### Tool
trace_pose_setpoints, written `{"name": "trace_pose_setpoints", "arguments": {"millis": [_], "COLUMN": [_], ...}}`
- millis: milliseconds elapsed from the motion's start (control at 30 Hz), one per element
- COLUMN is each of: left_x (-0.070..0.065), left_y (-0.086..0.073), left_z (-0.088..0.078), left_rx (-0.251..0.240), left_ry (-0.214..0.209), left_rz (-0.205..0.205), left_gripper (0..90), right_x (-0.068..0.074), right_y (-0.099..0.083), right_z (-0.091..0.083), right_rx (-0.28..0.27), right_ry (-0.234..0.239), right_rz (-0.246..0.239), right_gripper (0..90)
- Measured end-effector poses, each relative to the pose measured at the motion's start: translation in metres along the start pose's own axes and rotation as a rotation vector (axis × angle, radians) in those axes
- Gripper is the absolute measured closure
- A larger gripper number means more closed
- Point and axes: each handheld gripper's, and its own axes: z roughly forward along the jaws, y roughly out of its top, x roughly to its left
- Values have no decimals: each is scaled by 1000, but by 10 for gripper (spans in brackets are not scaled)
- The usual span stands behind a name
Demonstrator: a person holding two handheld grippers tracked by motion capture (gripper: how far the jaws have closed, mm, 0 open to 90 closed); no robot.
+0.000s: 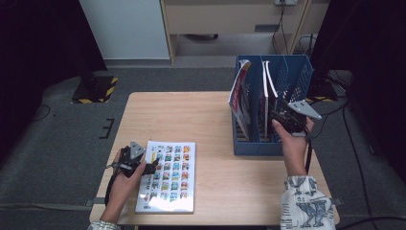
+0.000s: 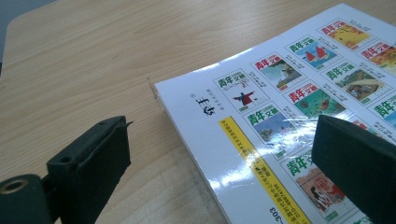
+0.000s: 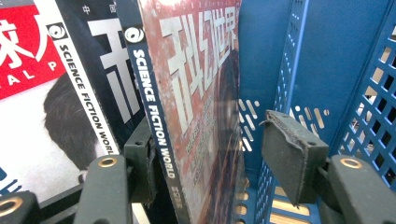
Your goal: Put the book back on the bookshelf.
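Wooden tabletop [image 1: 210, 120], blue file rack [image 1: 249, 146] at right edge. Red magazine [image 3: 196, 107] upright in rack slot, between right gripper [image 1: 287, 120] jaws, far pad clear: withdraw straight. Left gripper [image 1: 139, 163], jaws wide, astride left edge of flat booklet [image 1: 167, 177] near front-left corner.

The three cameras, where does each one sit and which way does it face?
High view: above the person's side, looking forward and down on the table; both forearms, left gripper and right gripper show.
Left gripper view: on the left gripper, looking along its jaws at the flat magazine.
Right gripper view: on the right gripper, facing the blue rack and an upright magazine.
Shared: high and left gripper views show the flat magazine.
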Motion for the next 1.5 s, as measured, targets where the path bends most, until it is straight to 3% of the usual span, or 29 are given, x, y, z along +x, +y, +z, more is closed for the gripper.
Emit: {"name": "trace_pose_setpoints", "arguments": {"millis": [300, 1167, 1500], "left_x": [0, 1, 2], "left_y": [0, 0, 0], "left_z": [0, -3, -4], "left_rx": [-3, -9, -10], "left_ry": [-2, 4, 9], "left_rz": [-5, -19, -29], "left_gripper": [40, 40, 40], "right_x": [0, 3, 6], "right_y": [-2, -4, -3], "right_z": [-4, -15, -22], "right_rx": [3, 13, 12], "right_ry": [0, -9, 3], "right_rz": [11, -21, -6], "right_gripper": [391, 363, 344]}}
